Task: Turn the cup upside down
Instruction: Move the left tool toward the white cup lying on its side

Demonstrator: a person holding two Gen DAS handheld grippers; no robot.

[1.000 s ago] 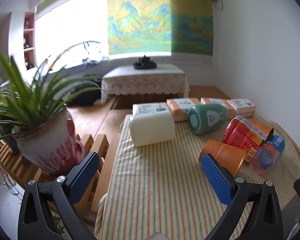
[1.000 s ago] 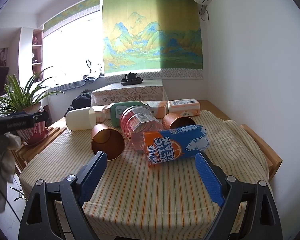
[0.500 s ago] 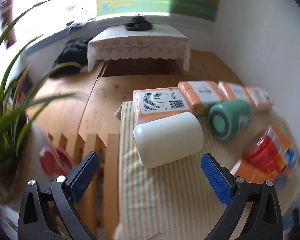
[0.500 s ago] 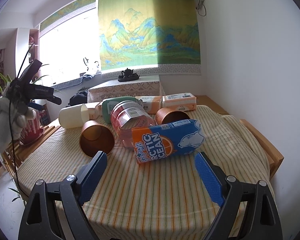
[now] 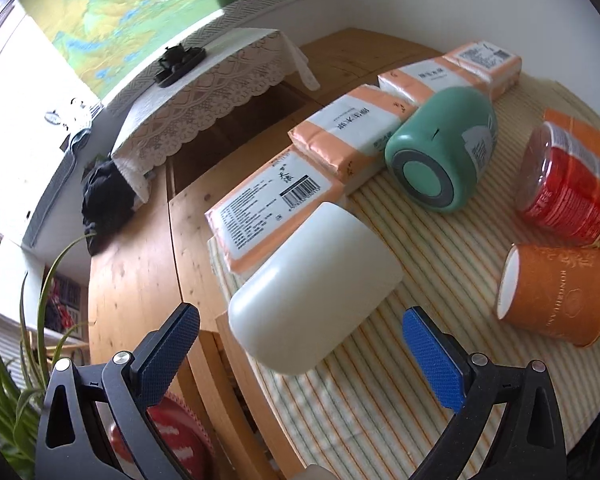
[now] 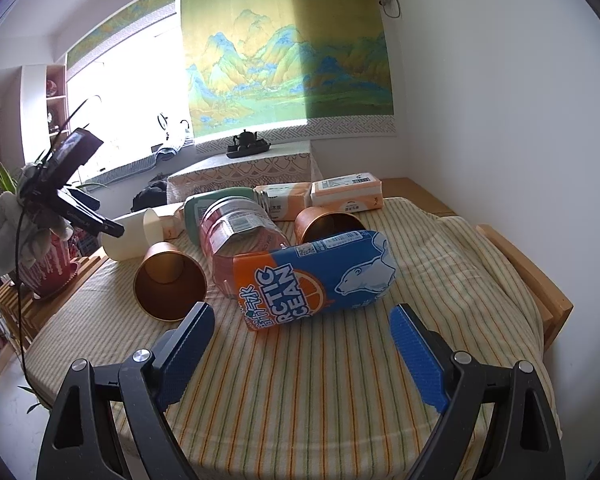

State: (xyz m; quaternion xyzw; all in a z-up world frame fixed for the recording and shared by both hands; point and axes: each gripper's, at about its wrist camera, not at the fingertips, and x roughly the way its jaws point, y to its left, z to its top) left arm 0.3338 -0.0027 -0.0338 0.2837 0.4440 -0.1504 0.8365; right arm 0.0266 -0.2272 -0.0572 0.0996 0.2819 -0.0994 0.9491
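Observation:
A cream plastic cup (image 5: 316, 292) lies on its side at the left edge of the striped tablecloth (image 5: 380, 392); it also shows in the right wrist view (image 6: 134, 236). My left gripper (image 5: 300, 348) is open, its jaws to either side of the cup's closed end, close above it. An orange paper cup (image 5: 556, 292) lies on its side to the right, its open mouth showing in the right wrist view (image 6: 170, 286). A second orange cup (image 6: 328, 226) lies farther back. My right gripper (image 6: 300, 344) is open and empty over the front of the table.
A green flask (image 5: 444, 156), a red-labelled bottle (image 5: 568, 192), an orange-blue Arctic Ocean bottle (image 6: 316, 280) and several tissue packs (image 5: 276, 208) lie on the table. A potted plant (image 6: 48, 264) stands on a wooden rack at left. A wall is at right.
My left gripper has swung right and down from the plant toward the cream cup, which now sits between its jaws. My right gripper has barely moved.

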